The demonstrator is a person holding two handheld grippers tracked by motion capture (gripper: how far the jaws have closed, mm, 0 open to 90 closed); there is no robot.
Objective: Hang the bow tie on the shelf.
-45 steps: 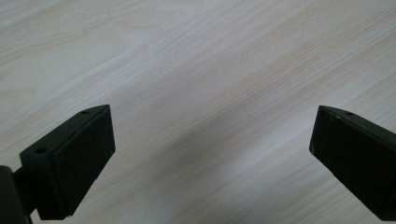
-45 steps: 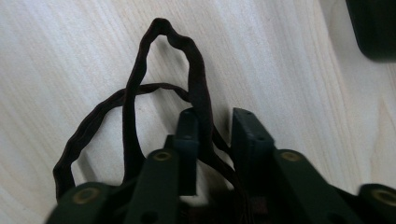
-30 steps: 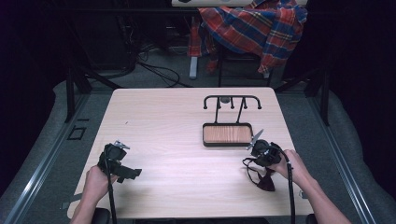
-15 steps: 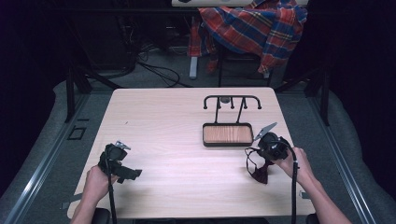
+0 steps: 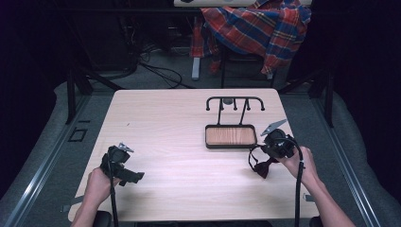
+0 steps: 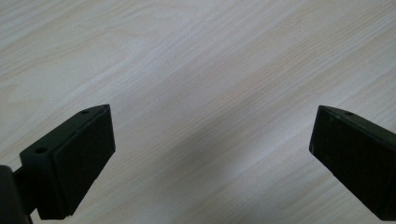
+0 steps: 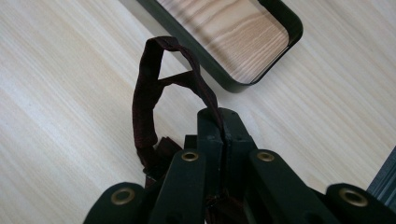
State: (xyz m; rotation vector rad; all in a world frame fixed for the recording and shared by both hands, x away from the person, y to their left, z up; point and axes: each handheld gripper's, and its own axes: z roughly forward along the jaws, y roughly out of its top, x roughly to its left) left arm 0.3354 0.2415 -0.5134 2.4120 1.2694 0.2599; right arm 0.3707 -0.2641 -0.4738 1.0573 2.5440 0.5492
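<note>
The right gripper (image 7: pixel 223 126) pinches a dark maroon fabric bow tie (image 7: pixel 148 100) with looped strap, hanging just beside the wooden-bottomed black tray (image 7: pixel 285 21); the left gripper (image 6: pixel 212 154) hovers, jaws spread, over the pale wooden table (image 6: pixel 196 56)

Left tongs (image 6: pixel 212 154) agape, right tongs (image 7: pixel 223 128) clamped.

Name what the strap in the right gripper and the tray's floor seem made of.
Dark maroon strap: apparently woven fabric, matte; it bends limply in a loop. Tray: floor looks like wood, with visible grain; its dark rim is smooth, perhaps metal.
</note>
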